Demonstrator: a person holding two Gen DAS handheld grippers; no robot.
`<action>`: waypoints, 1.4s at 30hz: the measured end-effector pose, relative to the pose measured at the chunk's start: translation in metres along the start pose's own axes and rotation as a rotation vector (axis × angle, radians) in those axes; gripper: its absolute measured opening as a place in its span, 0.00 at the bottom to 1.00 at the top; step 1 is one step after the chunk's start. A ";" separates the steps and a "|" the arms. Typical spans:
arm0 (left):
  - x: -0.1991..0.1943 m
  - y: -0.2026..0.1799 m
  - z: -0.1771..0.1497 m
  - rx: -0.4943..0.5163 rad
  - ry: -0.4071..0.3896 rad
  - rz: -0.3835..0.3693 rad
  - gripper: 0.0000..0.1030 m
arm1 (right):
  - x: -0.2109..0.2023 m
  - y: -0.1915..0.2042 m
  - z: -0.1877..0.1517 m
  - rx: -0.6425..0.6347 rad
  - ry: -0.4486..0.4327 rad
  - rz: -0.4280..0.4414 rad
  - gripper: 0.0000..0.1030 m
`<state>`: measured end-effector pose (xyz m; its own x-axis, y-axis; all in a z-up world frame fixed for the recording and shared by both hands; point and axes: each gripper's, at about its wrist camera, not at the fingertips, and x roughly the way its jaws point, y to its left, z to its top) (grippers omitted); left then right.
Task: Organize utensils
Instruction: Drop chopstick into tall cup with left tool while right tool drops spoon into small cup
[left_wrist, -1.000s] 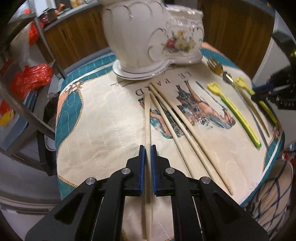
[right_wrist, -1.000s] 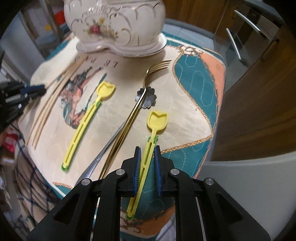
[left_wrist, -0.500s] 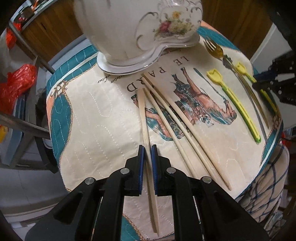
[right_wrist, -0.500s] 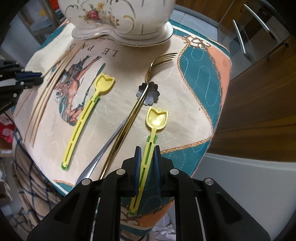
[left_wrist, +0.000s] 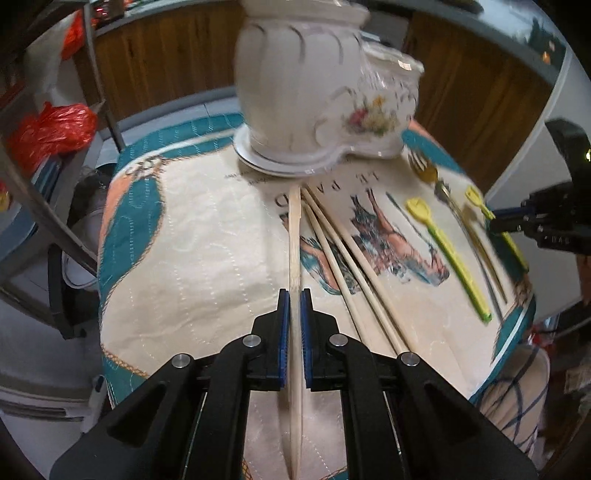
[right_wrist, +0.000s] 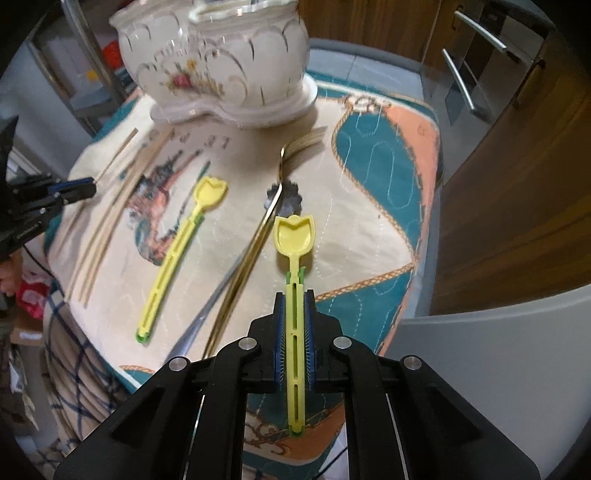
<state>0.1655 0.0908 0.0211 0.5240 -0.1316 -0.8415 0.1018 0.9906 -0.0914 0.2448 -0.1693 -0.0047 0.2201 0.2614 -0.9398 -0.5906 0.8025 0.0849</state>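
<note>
My left gripper (left_wrist: 294, 295) is shut on a wooden chopstick (left_wrist: 294, 236) and holds it above the quilted mat (left_wrist: 199, 240), pointing at the white floral ceramic holder (left_wrist: 317, 99). Three more chopsticks (left_wrist: 351, 266) lie on the mat to its right. My right gripper (right_wrist: 294, 297) is shut on a yellow tulip-shaped spoon (right_wrist: 294, 236), lifted off the mat. A second yellow spoon (right_wrist: 177, 251), a gold fork (right_wrist: 255, 243) and a silver utensil (right_wrist: 207, 314) lie on the mat. The holder (right_wrist: 218, 62) stands at the far side.
The mat covers a small round table (right_wrist: 384, 206) with edges close on all sides. Wooden cabinets (right_wrist: 517, 166) stand to the right. A red plastic bag (left_wrist: 48, 129) and metal shelving (left_wrist: 37, 206) are at the left.
Both grippers have lifted their utensils off the mat: the left one raised the chopstick and the right one raised the yellow spoon, both drawn in line with the holder.
</note>
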 end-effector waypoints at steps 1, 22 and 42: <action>-0.004 0.001 0.000 -0.013 -0.020 -0.006 0.06 | -0.004 -0.003 -0.001 0.012 -0.021 0.009 0.10; -0.096 0.006 0.055 -0.105 -0.452 -0.143 0.06 | -0.096 -0.002 0.045 0.089 -0.455 0.211 0.10; -0.100 -0.002 0.157 -0.142 -0.761 -0.127 0.06 | -0.091 -0.003 0.120 0.149 -0.754 0.310 0.10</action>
<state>0.2462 0.0965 0.1891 0.9563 -0.1831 -0.2279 0.1177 0.9548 -0.2731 0.3195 -0.1313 0.1204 0.5568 0.7298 -0.3967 -0.6130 0.6833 0.3967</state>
